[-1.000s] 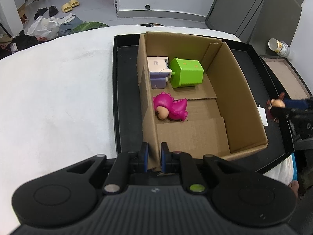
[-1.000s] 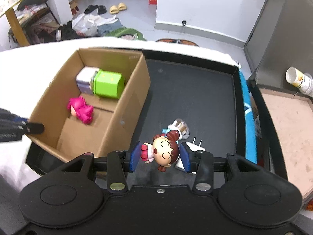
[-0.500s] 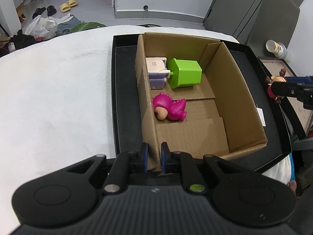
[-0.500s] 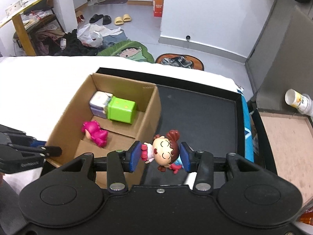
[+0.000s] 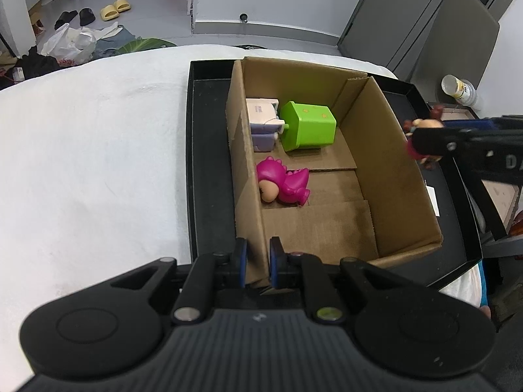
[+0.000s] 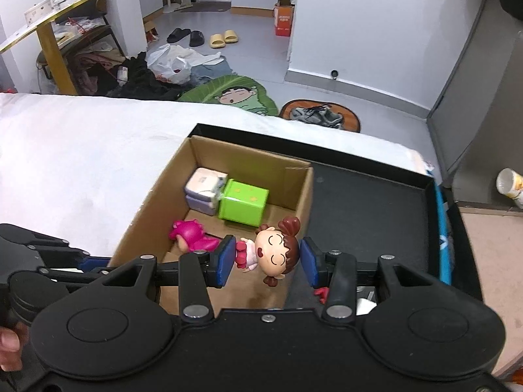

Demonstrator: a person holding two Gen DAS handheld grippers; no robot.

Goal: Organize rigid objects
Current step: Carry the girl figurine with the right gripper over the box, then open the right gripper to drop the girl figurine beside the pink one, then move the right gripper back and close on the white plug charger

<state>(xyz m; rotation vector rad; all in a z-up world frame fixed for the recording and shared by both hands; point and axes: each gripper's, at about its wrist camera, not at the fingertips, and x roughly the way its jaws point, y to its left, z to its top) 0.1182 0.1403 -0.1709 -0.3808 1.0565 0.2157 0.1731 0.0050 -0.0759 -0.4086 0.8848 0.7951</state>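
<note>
Right gripper (image 6: 267, 261) clamps brown-haired doll figurine (image 6: 273, 254) above open cardboard box (image 6: 295, 189); left gripper (image 5: 256, 263) pinches its near wall.

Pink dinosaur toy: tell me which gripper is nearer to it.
Left. The left gripper is clamped on the cardboard box wall beside the pink dinosaur toy; the right gripper holds the doll above the box's opposite side.
</note>
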